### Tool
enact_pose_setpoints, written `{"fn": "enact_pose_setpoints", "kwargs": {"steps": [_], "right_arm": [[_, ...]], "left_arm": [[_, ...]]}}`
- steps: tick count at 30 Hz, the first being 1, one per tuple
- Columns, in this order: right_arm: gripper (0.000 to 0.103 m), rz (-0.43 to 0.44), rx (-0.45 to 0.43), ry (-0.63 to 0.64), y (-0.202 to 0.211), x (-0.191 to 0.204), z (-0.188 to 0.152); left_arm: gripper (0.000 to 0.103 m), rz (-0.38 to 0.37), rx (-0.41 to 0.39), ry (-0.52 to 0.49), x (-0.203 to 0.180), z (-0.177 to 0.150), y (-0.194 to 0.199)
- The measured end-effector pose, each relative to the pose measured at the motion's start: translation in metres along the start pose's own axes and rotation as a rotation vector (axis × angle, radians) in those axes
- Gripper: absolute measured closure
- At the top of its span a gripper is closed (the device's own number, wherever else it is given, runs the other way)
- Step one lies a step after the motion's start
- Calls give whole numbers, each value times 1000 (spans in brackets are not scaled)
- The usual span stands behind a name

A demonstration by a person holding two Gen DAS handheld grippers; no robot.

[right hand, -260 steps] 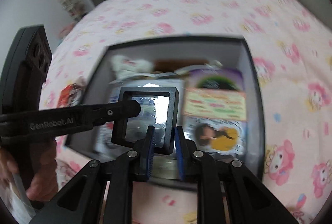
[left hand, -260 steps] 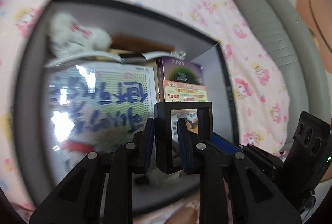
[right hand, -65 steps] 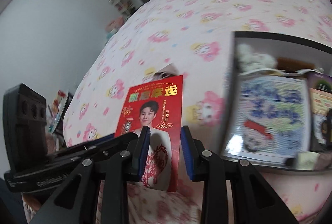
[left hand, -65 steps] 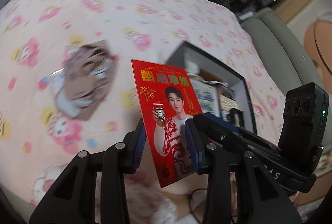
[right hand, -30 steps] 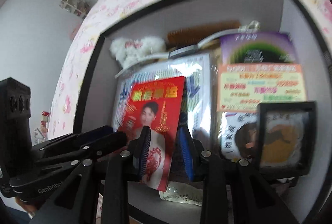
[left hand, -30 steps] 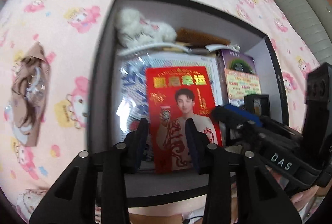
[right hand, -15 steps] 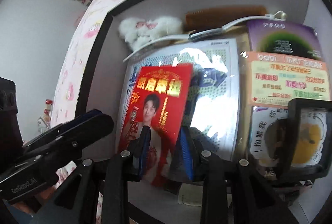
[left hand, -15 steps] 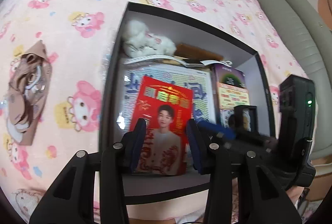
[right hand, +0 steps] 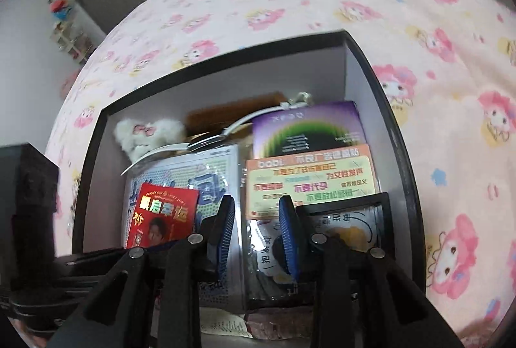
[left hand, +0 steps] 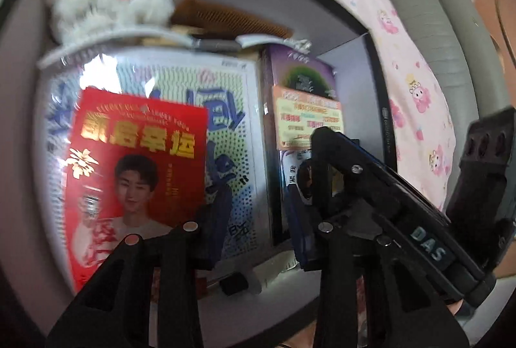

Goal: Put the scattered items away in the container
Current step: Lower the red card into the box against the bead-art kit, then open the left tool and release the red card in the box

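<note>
Item: red card [left hand: 135, 174], thin, light, glossy; likely flexes, slips.
Place: laid flat in black box [right hand: 403, 154] on bed, atop dotted-print packet.
Left tongs [left hand: 254, 238]: closing, nothing between.
Right tongs [right hand: 258, 235]: apart, empty.
Hold: best pinched by an edge.

Both wrist views look steeply down, close, sharing box [left hand: 375, 64] [right hand: 364, 58] interior.

Red portrait card [left hand: 135, 167] flat atop packets inside dark-rimmed box [right hand: 400, 135]
</note>
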State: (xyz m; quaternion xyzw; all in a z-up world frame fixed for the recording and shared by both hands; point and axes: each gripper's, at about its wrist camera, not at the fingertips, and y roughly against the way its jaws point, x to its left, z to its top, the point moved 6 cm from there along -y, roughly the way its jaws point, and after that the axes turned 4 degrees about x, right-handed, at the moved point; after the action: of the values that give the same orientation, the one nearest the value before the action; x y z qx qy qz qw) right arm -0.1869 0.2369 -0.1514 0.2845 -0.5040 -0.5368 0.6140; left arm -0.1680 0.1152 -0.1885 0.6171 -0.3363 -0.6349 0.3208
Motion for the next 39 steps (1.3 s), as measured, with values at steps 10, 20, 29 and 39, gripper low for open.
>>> {"fn": "enact_pose_setpoints", "kwargs": {"steps": [10,20,29,39], "right_arm": [[77,-2,56,30,-15,10,-3],[77,65,198,121,-47,47,-16],[77,112,239,162,-46,58,-28],[75,-3,76,65,-7,20,-15]], "left_arm": [[73,147,-128,46,10,4,34],[72,276,-180,47,32,65,38],[73,353,-115,64,45,55,30],[72,89,-83,-40,17,20,25]]}}
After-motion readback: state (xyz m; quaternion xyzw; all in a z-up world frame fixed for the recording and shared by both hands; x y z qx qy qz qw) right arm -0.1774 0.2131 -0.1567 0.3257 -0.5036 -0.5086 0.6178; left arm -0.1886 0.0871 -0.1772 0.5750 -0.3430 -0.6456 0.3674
